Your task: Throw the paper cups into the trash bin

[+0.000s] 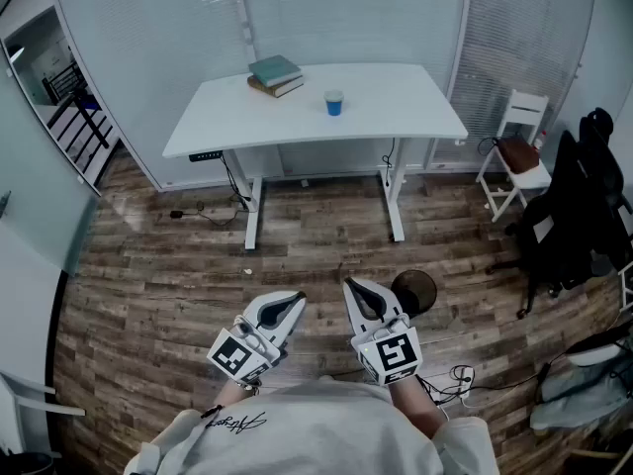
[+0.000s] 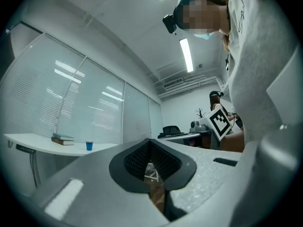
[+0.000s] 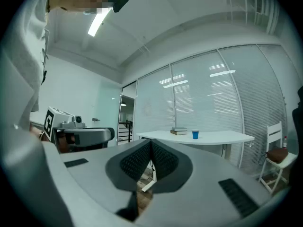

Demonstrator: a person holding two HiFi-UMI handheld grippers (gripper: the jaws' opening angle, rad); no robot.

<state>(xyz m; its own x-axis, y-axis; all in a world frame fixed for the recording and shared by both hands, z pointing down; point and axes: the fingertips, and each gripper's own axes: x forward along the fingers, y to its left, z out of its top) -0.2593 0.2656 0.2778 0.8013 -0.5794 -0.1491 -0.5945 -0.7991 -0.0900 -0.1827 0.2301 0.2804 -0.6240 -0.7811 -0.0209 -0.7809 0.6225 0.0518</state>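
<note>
A blue paper cup (image 1: 334, 103) stands on the white desk (image 1: 396, 102) across the room; it also shows far off as the cup (image 2: 89, 145) in the left gripper view and the cup (image 3: 195, 135) in the right gripper view. A dark round trash bin (image 1: 413, 291) sits on the wood floor just right of my right gripper (image 1: 357, 290). My left gripper (image 1: 290, 305) is held beside it, close to my body. Both grippers are shut with nothing between their pads, and both are far from the cup.
Two stacked books (image 1: 275, 73) lie on the desk left of the cup. A white chair (image 1: 517, 151) stands at the right by the blinds, with dark bags (image 1: 579, 206) beyond it. Cables (image 1: 208, 214) trail on the floor under the desk.
</note>
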